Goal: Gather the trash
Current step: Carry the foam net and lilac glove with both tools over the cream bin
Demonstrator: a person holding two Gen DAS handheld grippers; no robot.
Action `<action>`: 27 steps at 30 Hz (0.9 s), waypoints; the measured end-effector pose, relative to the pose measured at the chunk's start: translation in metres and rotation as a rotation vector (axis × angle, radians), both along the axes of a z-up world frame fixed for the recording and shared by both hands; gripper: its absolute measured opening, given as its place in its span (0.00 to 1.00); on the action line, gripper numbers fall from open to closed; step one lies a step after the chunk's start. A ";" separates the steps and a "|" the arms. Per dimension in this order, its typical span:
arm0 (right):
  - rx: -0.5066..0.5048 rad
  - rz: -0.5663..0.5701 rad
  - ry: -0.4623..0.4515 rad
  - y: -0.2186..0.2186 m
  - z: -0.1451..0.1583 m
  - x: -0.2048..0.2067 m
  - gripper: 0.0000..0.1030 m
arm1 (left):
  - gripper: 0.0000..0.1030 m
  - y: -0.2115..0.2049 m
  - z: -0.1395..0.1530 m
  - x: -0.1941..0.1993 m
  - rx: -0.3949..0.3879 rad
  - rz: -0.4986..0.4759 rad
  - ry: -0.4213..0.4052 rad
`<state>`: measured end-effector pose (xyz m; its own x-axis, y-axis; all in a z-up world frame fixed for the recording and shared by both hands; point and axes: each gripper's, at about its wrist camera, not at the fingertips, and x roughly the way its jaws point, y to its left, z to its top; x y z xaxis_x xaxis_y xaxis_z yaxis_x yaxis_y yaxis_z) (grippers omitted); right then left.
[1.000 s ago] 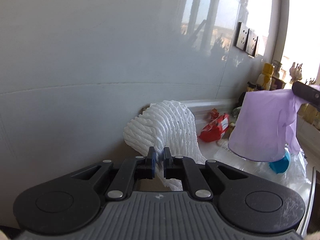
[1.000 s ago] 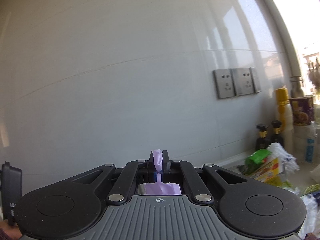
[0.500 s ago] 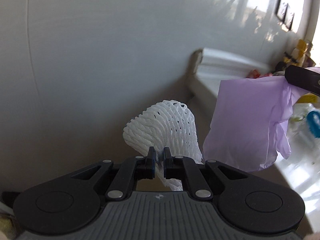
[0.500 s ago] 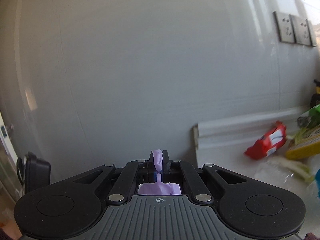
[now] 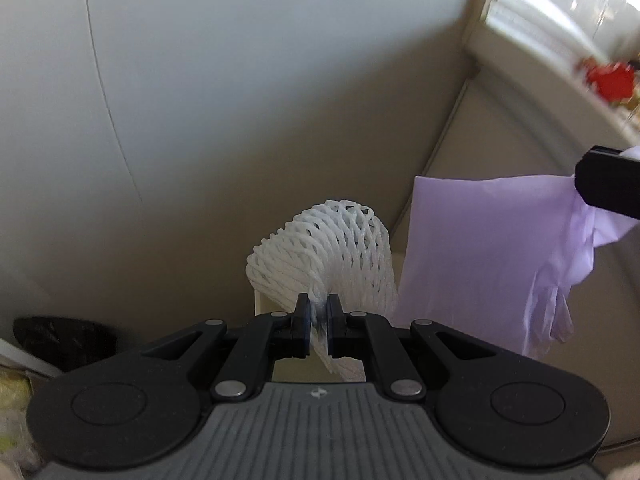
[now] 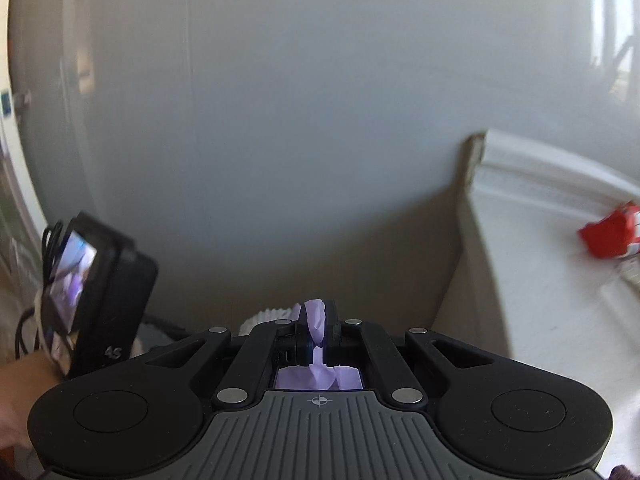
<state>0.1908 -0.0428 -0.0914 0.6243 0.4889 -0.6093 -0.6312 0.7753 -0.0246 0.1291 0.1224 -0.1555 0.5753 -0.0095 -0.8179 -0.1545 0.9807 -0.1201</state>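
My left gripper (image 5: pixel 318 312) is shut on a white foam fruit net (image 5: pixel 324 256), which bulges above the jaws. To its right hangs a lilac plastic bag (image 5: pixel 480 256), held from the top right by my right gripper, of which only a black edge (image 5: pixel 608 184) shows. In the right wrist view my right gripper (image 6: pixel 318 332) is shut on a pinch of the lilac bag (image 6: pixel 314 320); the bag hangs below, mostly hidden. A bin lined with a black bag (image 5: pixel 64 340) shows at the lower left of the left wrist view.
A grey tiled wall (image 6: pixel 320 100) fills the background. A white counter (image 6: pixel 540 280) ends at right, with a red wrapper (image 6: pixel 608 234) on it. The left gripper's camera and cable (image 6: pixel 92 292) show at the left of the right wrist view.
Both grippers have swung left and down, off the counter end toward the floor side. The counter and its trash have slid to the right edge. Both grips are unchanged.
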 end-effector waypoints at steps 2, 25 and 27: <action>-0.028 0.010 0.015 0.004 -0.007 -0.001 0.02 | 0.06 0.001 -0.012 0.001 -0.003 0.003 0.025; -0.066 -0.048 0.148 0.003 -0.029 0.012 0.40 | 0.40 -0.002 -0.066 0.025 0.000 0.013 0.197; -0.054 -0.050 0.151 0.002 -0.028 0.012 0.48 | 0.46 -0.002 -0.067 0.024 -0.004 0.013 0.200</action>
